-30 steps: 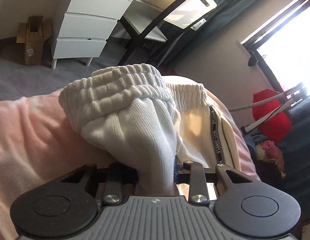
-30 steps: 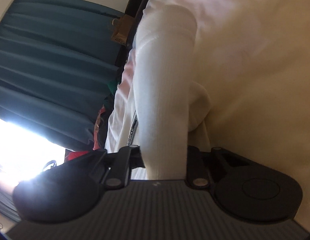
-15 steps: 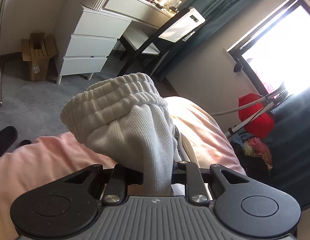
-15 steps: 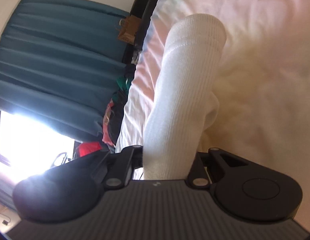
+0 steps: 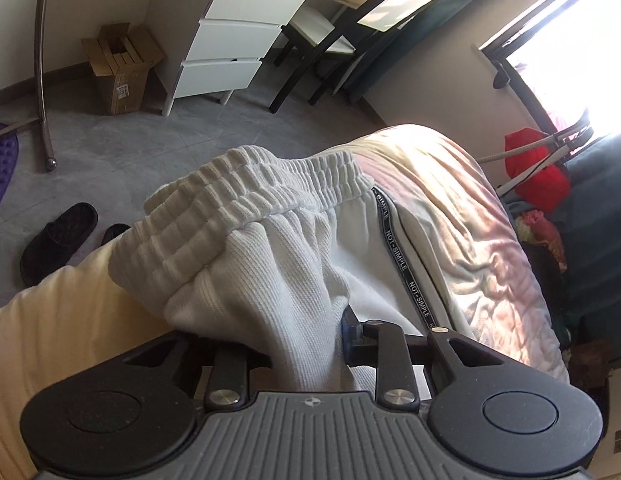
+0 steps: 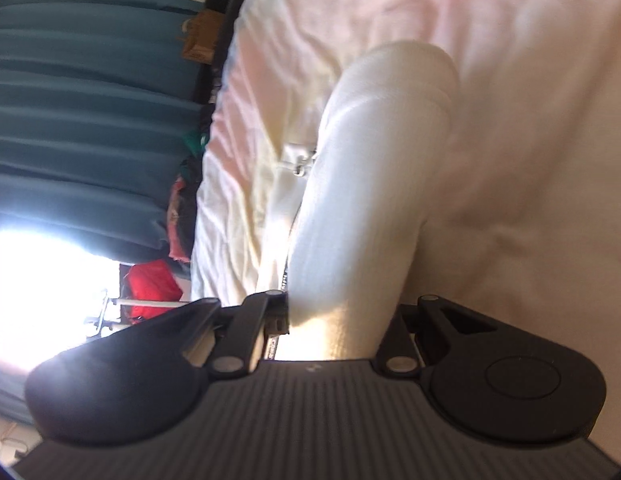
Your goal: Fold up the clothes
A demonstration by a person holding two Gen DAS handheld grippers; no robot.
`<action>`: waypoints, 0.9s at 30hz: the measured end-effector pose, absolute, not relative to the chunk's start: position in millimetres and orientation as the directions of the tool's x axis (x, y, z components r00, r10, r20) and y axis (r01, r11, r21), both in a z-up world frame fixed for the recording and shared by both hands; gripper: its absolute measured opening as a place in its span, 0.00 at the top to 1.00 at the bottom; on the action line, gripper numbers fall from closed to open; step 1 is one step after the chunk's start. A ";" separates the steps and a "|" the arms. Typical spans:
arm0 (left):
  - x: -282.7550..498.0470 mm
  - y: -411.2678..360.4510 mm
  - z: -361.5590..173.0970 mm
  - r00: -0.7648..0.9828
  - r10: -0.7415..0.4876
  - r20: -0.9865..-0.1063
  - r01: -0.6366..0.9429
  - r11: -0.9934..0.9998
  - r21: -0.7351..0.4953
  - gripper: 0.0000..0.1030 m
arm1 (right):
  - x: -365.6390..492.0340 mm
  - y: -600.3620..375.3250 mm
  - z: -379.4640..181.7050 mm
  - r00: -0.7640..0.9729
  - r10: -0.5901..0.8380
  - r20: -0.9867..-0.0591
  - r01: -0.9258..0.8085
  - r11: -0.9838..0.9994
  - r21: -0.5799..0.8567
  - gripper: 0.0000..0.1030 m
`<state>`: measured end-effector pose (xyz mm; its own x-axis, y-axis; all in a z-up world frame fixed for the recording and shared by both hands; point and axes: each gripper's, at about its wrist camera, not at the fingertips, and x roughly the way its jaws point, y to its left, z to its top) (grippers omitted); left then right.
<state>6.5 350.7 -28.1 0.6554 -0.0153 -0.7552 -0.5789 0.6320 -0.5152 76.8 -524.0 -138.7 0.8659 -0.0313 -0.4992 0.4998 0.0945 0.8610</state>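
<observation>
White ribbed sweatpants [image 5: 270,240] with an elastic waistband and a black "NOT SIMPLE" side stripe lie partly on a pale pink bed [image 5: 462,216]. My left gripper [image 5: 306,340] is shut on the fabric just below the waistband, which bunches up in front of it. My right gripper [image 6: 342,320] is shut on a leg cuff end of the same sweatpants [image 6: 374,184], held above the bed [image 6: 510,80]. The fingertips of both grippers are hidden by cloth.
A white drawer unit [image 5: 230,44], a black chair [image 5: 342,32], a cardboard box [image 5: 118,68] and black slippers [image 5: 58,240] stand on the grey floor beyond the bed edge. Teal curtains [image 6: 90,100], a red bag [image 5: 538,168] and a bright window are at the side.
The left gripper has tilted down and carried the waistband towards the bed's foot edge, so more of the pants now lies spread on the bed. The right gripper has lifted with the cuff.
</observation>
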 end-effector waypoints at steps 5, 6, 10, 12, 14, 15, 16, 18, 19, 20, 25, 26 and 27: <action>1.2 346.3 -21.7 0.644 -0.013 -0.765 -0.555 0.681 -0.478 0.51 | 77.1 -519.2 -137.0 0.856 -0.044 -0.516 0.516 0.143 0.844 0.83; -0.5 343.6 -18.9 0.638 -0.003 -0.770 -0.551 0.697 -0.459 0.44 | 77.1 -520.0 -138.9 0.855 -0.043 -0.517 0.517 0.148 0.843 0.83; -9.1 333.5 -7.1 0.621 0.042 -0.782 -0.536 0.752 -0.385 0.21 | 74.7 -520.8 -145.5 0.869 -0.037 -0.493 0.494 0.122 0.861 0.82; -19.2 330.7 -0.3 0.630 0.055 -0.775 -0.526 0.764 -0.373 0.21 | 72.5 -523.5 -152.3 0.881 -0.042 -0.471 0.473 0.121 0.873 0.79; -31.4 327.1 8.3 0.643 0.095 -0.760 -0.528 0.773 -0.350 0.19 | 75.0 -523.5 -156.4 0.890 -0.045 -0.455 0.457 0.116 0.882 0.65; -37.5 324.7 13.7 0.650 0.129 -0.749 -0.535 0.778 -0.329 0.12 | 76.9 -523.4 -157.4 0.894 -0.045 -0.447 0.449 0.114 0.886 0.50; -43.6 322.3 19.0 0.656 0.164 -0.737 -0.542 0.782 -0.308 0.08 | 78.4 -523.9 -158.0 0.899 -0.046 -0.436 0.438 0.114 0.892 0.44; -45.7 309.8 29.1 0.676 0.199 -0.710 -0.524 0.807 -0.272 0.06 | 80.5 -526.0 -159.9 0.902 -0.048 -0.428 0.431 0.120 0.895 0.34; -46.2 303.1 34.2 0.686 0.214 -0.695 -0.513 0.820 -0.254 0.06 | 81.4 -527.4 -161.1 0.903 -0.048 -0.428 0.430 0.125 0.894 0.34; -46.7 296.4 39.3 0.696 0.228 -0.680 -0.503 0.832 -0.235 0.06 | 82.2 -528.7 -162.2 0.903 -0.048 -0.427 0.430 0.130 0.894 0.34; -46.0 259.2 63.1 0.748 0.279 -0.602 -0.444 0.884 -0.142 0.05 | 79.2 -537.5 -173.1 0.898 -0.076 -0.433 0.439 0.095 0.893 0.39; -40.0 244.7 66.2 0.762 0.272 -0.587 -0.420 0.899 -0.128 0.04 | 77.4 -538.6 -175.3 0.896 -0.081 -0.436 0.442 0.081 0.893 0.48; -35.5 232.0 69.3 0.776 0.261 -0.574 -0.395 0.911 -0.119 0.03 | 74.7 -539.1 -176.8 0.891 -0.086 -0.446 0.452 0.077 0.889 0.63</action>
<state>-35.5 232.0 69.3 0.7762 0.2613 -0.5737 -0.3948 0.9110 -0.1193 74.7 -539.1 -176.8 0.8909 -0.0864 -0.4458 0.4521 0.0766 0.8886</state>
